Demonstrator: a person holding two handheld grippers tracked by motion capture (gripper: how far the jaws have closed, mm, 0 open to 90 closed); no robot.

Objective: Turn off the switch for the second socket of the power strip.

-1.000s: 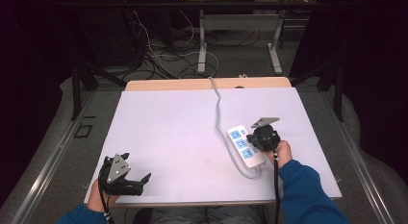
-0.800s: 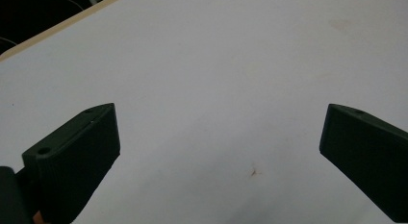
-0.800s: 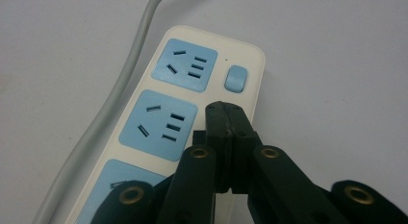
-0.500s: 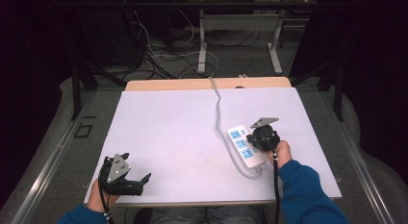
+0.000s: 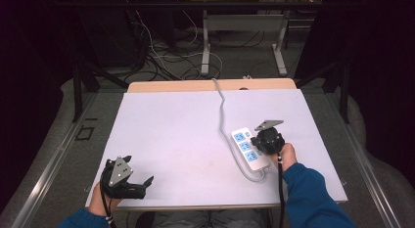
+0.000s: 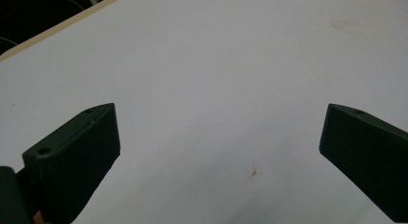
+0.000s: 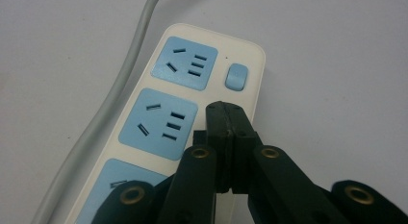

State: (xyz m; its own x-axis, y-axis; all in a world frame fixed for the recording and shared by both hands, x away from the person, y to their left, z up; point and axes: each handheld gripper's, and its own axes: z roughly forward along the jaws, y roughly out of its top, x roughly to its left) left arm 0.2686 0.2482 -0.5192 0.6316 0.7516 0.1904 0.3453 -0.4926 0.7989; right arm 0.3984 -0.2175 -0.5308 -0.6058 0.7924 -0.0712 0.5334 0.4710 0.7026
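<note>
Where cables litter the dark floor (image 5: 161, 57), white table (image 5: 171, 130) bears power strip (image 5: 247, 148); left gripper (image 5: 139, 183) released, right gripper (image 7: 226, 119) clenched

I see a white table top (image 5: 171, 135) with a pale wooden strip (image 5: 171, 86) along its far edge, and in the left gripper view a small brown stain (image 6: 252, 173) on the white. Beyond it, a tangle of cables (image 5: 161, 52) lies on the grey floor beside the grey legs of a second table (image 5: 205, 37). A metal rail (image 5: 54, 164) runs along the floor at my left.
</note>
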